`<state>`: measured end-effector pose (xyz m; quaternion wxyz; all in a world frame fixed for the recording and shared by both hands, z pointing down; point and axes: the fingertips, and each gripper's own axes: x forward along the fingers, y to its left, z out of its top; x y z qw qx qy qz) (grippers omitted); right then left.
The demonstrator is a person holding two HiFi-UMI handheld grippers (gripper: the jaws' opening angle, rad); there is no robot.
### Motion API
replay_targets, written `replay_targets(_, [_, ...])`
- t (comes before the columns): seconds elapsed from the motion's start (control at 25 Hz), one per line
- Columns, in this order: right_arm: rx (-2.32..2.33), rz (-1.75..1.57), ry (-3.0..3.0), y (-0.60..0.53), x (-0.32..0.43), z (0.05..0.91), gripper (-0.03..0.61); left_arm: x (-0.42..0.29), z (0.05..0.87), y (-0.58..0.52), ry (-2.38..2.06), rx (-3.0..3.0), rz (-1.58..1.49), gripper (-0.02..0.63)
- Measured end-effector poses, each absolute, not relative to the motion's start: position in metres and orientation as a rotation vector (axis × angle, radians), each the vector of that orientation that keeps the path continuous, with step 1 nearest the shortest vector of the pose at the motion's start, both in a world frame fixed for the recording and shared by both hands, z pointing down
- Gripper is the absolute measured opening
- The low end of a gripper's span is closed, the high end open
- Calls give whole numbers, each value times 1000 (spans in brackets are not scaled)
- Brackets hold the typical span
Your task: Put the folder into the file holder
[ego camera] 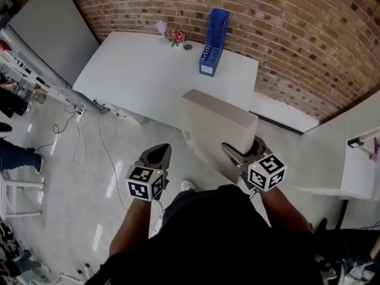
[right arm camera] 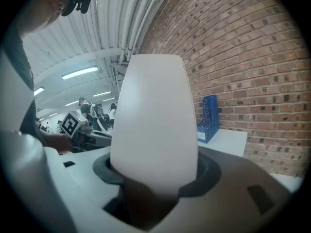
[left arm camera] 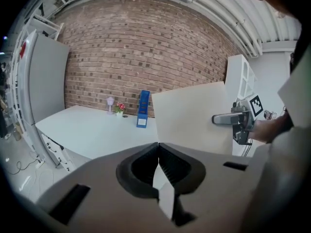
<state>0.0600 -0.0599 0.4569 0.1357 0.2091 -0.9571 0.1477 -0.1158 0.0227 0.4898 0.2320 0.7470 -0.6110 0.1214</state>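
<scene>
Right gripper (ego camera: pixel 244 150) is clamped on the beige folder's (ego camera: pixel 217 126) near end. Left gripper (ego camera: pixel 159 152) is pinched shut and empty at the folder's 9 o'clock. Blue file holder (ego camera: pixel 214 35) is up at 12, well apart.

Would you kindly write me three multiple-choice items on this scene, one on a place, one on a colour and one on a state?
1. Where does the file holder stand? A on the table by the brick wall; B on the floor; C under the table.
2. What colour is the file holder? A red; B blue; C green.
3. What state is the folder in? A lying on the table; B inside the file holder; C gripped by the right tool.
1 A: it stands at the table's far edge. 2 B: its mesh walls are blue. 3 C: the right tool's jaws clamp it, away from the table.
</scene>
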Motion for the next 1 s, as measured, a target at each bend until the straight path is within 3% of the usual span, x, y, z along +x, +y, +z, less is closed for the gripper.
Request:
replay_targets(0.56, [661, 561, -2793, -101, -10, 456, 287, -183, 521, -6, -1604, 2002, 315, 5])
replay_targets(1.0, [853, 505, -2904, -233, -27, 412, 287, -218, 504, -100, -1630, 2032, 415, 5])
